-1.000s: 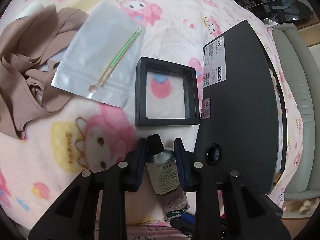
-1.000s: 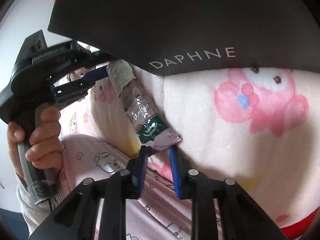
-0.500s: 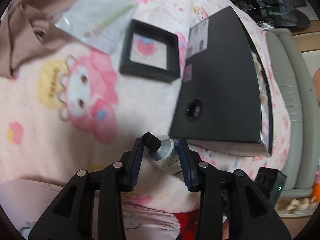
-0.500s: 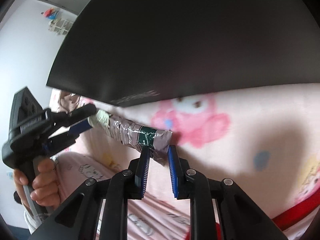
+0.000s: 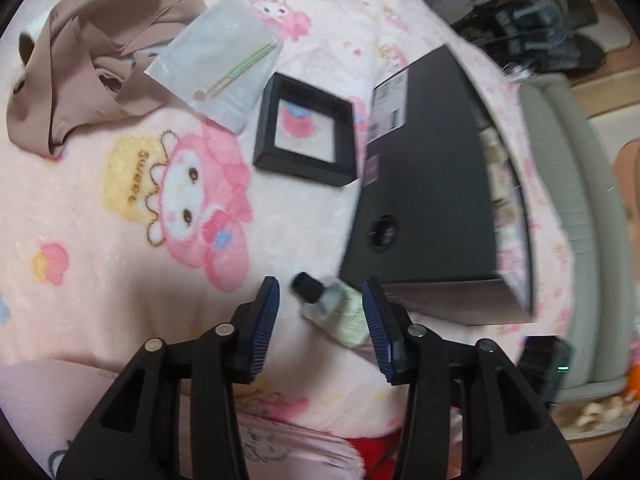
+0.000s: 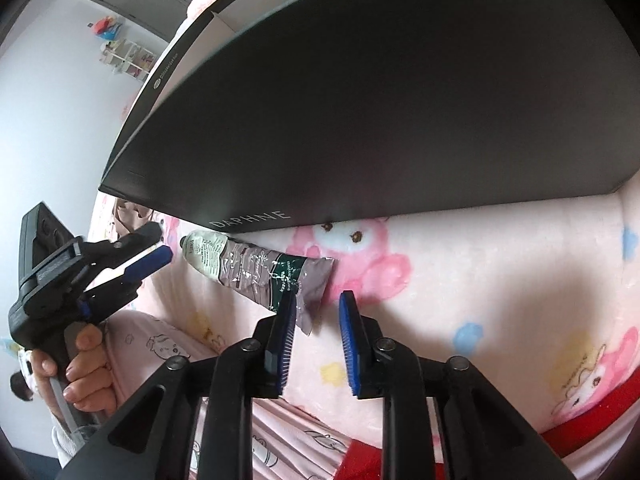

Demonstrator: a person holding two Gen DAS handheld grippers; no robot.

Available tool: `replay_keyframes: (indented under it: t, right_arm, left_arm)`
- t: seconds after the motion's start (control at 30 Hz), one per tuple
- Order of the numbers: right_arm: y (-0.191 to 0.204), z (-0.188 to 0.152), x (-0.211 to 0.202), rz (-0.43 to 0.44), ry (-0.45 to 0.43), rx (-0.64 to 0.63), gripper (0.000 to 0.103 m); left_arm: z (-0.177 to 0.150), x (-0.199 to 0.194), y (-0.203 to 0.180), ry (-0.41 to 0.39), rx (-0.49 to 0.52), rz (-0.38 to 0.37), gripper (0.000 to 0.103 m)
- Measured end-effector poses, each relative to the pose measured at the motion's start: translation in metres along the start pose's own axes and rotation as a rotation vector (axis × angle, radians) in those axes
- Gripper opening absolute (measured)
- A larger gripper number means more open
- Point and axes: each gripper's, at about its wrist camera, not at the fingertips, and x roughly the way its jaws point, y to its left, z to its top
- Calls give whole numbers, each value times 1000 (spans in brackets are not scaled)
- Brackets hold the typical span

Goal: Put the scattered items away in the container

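On a pink cartoon-print blanket (image 5: 120, 240), a crumpled tube (image 6: 256, 266) lies against the near edge of a black box (image 5: 432, 184), cap end toward the left gripper (image 5: 320, 312). Both grippers have just been opening: the left gripper's jaws stand apart either side of the tube's black cap, clear of it, while the right gripper (image 6: 318, 316) has its jaws parted at the tube's flat crimped end, no longer pinching it. Beyond lie a black frame (image 5: 306, 138), a clear pouch (image 5: 218, 60) and brown cloth (image 5: 80, 76).
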Motion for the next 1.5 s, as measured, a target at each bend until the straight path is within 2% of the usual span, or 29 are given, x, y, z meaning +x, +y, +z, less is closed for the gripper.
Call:
replay_keyframes:
  t: [0.03,0.07,0.1,0.17,0.27,0.43,0.47,0.57,0.67,0.7,0.77,0.9,0.93,1.1,1.17,1.27,1.4,1.5]
  right_arm:
    - [0,0,2,-4,2,-1,26]
    - [0,0,4,-2,2,-6,26]
    - [1,0,6,7,0,-19,26]
    - [3,0,12,37,-1,-45,26]
    - [2,2,17,83,2,-35,25]
    - [2,8,7,65,-52,-37,26]
    - [3,10,6,61,-64,-32,26]
    - [-1,15,1,63,-67,-13,26]
    - [6,7,14,4,-34,-18,28]
    - [7,2,16,-23,-27,-26,30]
    - [12,-5,18,-43,-26,-42,31]
    - [21,-5,17,-44,-54,-66,49]
    - [22,-5,16,-49,-62,-69,50]
    - [22,-4,27,-39,-74,-42,51]
    - [22,-3,31,-22,-85,-38,51]
    - [25,-2,37,0,-93,-39,51]
    - [33,-4,41,6,-95,-56,51]
    - [39,-4,44,14,-98,-56,51]
  left_arm:
    - [-1,-1,-3,-12,21,31,44]
    - [-2,-2,-7,-26,45,74,39]
    - [-3,-2,-10,-31,65,107,24]
    - [-7,-4,-12,-19,94,137,16]
    - [-15,-3,-14,1,116,146,15]
    - [-33,-20,-4,73,117,98,13]
    - [-37,-25,-4,83,125,73,14]
    - [-49,-37,1,90,111,-13,32]
    - [-53,-48,5,49,101,30,51]
    - [-45,-41,2,37,99,45,53]
    - [-31,-27,-9,17,103,57,53]
    - [-36,-33,-7,25,115,89,57]
    - [-37,-34,-6,33,118,90,57]
    - [-51,-34,0,116,128,64,59]
    - [-59,-33,-2,141,157,85,60]
    - [-66,-42,-4,116,190,109,63]
    - [-67,-59,12,90,124,82,63]
    - [-72,-74,18,63,121,90,62]
